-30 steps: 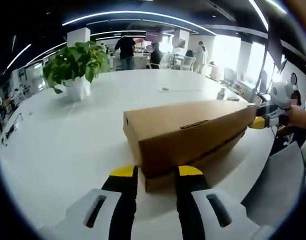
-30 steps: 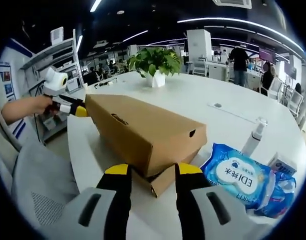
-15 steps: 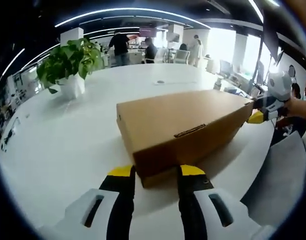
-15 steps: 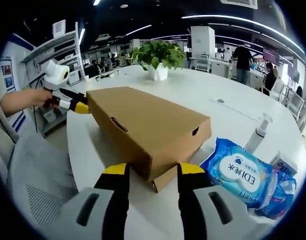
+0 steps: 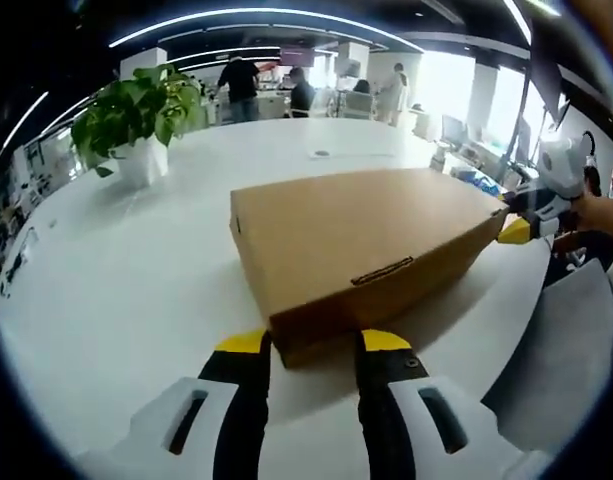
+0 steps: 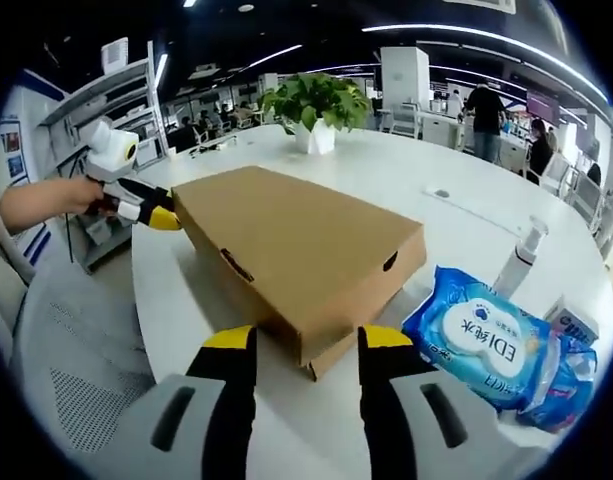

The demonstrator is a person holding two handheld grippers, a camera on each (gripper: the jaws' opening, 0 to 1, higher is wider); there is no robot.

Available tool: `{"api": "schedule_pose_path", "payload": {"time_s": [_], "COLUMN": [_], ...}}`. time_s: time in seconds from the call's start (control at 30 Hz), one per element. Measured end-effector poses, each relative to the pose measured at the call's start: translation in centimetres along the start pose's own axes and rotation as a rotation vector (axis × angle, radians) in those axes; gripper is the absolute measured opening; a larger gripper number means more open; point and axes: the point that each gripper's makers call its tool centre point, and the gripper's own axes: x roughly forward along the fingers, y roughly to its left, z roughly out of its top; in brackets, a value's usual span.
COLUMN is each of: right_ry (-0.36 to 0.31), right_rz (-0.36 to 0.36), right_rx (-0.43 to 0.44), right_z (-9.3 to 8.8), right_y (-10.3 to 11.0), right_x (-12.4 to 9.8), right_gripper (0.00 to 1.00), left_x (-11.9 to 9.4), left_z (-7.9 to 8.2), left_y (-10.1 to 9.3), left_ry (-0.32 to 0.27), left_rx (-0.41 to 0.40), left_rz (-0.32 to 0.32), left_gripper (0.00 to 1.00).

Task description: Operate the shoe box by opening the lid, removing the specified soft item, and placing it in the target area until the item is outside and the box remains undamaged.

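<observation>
A brown cardboard shoe box (image 5: 366, 250) lies flat on the white table (image 5: 116, 270) with its lid on, and its long axis runs from one gripper to the other. In the left gripper view one short end sits just ahead of the left gripper (image 5: 311, 345), whose yellow-tipped jaws stand apart on either side of that end's lower corner; whether they touch the cardboard cannot be told. From there the box stretches away to the right, where the right gripper (image 5: 516, 228), held in a person's hand (image 5: 598, 215), meets the far corner. A slot-shaped cutout (image 5: 383, 271) shows in the long side of the lid. In the right gripper view the same box (image 6: 296, 250) points away to the upper left, its near corner between the spread jaws of the right gripper (image 6: 308, 342), and the lid's lower edge overhangs the base there. The left gripper (image 6: 151, 215) touches the far end, again in a hand (image 6: 56, 200). A small round hole (image 6: 388, 262) marks the near short end. To the right of the box, on the table, lie a blue pack of wet wipes (image 6: 491, 345) and a pump bottle (image 6: 518, 262). A potted plant (image 6: 314, 105) stands farther back on the table, well apart from the box.
</observation>
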Motion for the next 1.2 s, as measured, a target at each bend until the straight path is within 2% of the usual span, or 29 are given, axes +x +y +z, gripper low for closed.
{"api": "schedule_pose_path", "payload": {"time_s": [0.27,0.6,1.2], "right_ry": [-0.026,-0.026,0.014], "right_rz": [-0.002,0.014,0.004], "right_rx": [-0.004,-0.020,-0.013], "right_z": [1.1,1.8,0.4], "right_y": [0.0,0.2,0.4], "right_x": [-1.2,-0.6,0.5], "right_gripper": [0.37,0.36,0.34], "left_x": [-1.3,-1.0,-0.2], "left_z": [0.9,1.8,1.0], "left_y": [0.3,0.1,0.1], "left_ry": [-0.018,-0.016,0.001], "left_rx": [0.007,0.060,0.040], "left_rz": [0.001,-0.024,-0.031], "left_gripper": [0.34,0.34,0.34]}}
